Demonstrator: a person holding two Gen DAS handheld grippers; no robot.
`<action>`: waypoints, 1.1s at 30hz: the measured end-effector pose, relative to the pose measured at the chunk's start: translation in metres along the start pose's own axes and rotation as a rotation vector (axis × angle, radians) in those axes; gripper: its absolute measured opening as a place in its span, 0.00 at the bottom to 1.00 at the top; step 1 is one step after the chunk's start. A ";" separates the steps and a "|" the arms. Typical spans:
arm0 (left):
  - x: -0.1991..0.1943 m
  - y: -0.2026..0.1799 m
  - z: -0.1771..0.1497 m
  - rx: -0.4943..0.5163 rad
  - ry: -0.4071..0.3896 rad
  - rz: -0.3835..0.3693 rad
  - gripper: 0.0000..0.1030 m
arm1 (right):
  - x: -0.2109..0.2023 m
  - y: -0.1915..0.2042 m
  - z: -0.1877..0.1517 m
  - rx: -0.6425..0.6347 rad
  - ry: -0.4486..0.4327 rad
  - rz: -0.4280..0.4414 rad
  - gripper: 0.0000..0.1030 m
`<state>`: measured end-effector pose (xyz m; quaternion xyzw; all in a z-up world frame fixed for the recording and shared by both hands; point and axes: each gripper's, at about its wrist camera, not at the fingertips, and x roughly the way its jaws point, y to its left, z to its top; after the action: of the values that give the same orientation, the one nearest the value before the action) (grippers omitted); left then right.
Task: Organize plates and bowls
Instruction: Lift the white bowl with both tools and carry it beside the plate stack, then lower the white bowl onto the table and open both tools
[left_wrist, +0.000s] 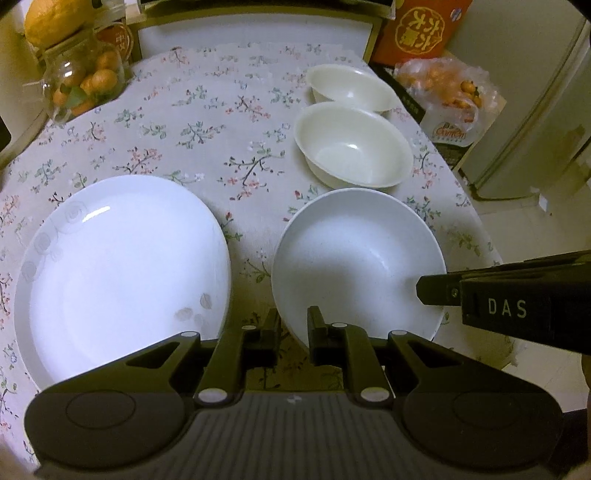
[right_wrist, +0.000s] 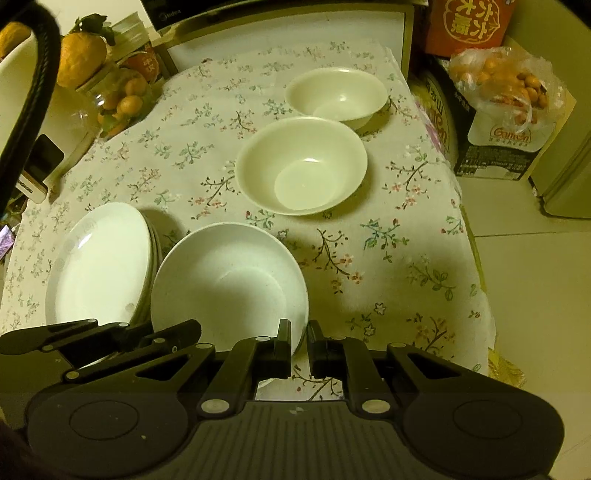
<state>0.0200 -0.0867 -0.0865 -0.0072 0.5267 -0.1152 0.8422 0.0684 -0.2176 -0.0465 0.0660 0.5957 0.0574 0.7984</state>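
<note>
Floral-clothed table (right_wrist: 406, 229): both claws nearly pressed together at the near bowl (right_wrist: 229, 284); left claw (left_wrist: 293, 328) straddles its rim, right claw (right_wrist: 298, 341) beside it.

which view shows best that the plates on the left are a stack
The right wrist view: the plates are seen from the side, with several rims layered along the right edge. The left wrist view looks down on them, showing only the top plate's face.

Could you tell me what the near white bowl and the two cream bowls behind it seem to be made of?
Near white bowl: probably glazed ceramic, with a soft sheen. Middle cream bowl and far cream bowl: glossy, with sharp highlights; glazed ceramic or melamine, can't tell.
</note>
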 end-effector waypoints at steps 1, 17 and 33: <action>0.001 0.000 0.000 -0.001 0.005 -0.005 0.13 | 0.002 0.000 0.000 0.001 0.005 -0.001 0.09; -0.005 0.007 0.004 0.001 0.002 -0.019 0.25 | -0.003 -0.007 0.004 0.041 -0.016 0.014 0.17; -0.026 0.027 0.033 -0.065 -0.093 -0.055 0.43 | -0.020 -0.022 0.014 0.116 -0.107 0.032 0.29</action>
<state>0.0435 -0.0585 -0.0522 -0.0544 0.4899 -0.1206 0.8617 0.0764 -0.2428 -0.0276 0.1245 0.5533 0.0318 0.8230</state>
